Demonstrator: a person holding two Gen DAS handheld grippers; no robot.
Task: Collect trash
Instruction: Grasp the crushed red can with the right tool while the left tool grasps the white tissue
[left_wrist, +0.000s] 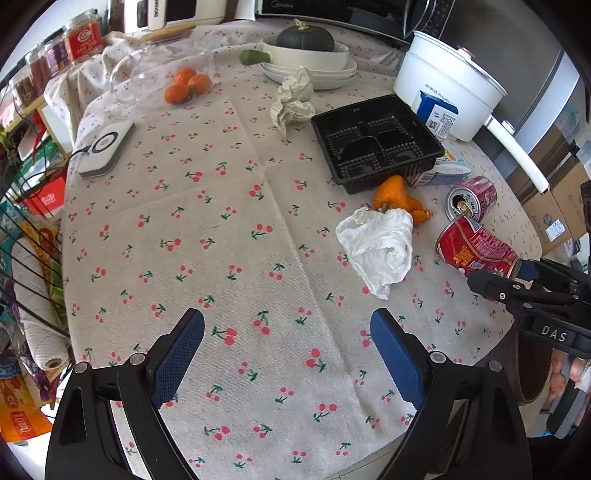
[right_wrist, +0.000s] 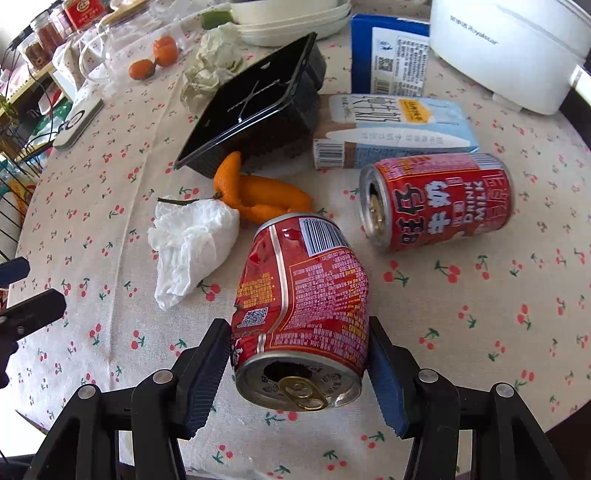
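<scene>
A dented red drink can (right_wrist: 303, 288) lies on its side on the cherry-print tablecloth (right_wrist: 461, 314), its opened top towards the camera. My right gripper (right_wrist: 297, 325) is shut on it, both blue pads against its sides; the left wrist view shows the same grip on the can (left_wrist: 476, 251). A second red can (right_wrist: 439, 203) lies just beyond. A crumpled white tissue (right_wrist: 192, 247), orange peel (right_wrist: 255, 195), a black plastic tray (right_wrist: 255, 103), a light-blue milk carton (right_wrist: 395, 129) and crumpled paper (right_wrist: 210, 66) lie around. My left gripper (left_wrist: 288, 317) hangs open over bare cloth, short of the tissue (left_wrist: 380, 247).
A white electric pot (left_wrist: 447, 85), stacked bowls with a dark squash (left_wrist: 306, 37), tangerines (left_wrist: 186, 86), a glass jug (left_wrist: 147, 74) and a white device (left_wrist: 107, 147) stand at the back. The round table's edge curves close on the right. A wire rack (left_wrist: 29, 229) stands left.
</scene>
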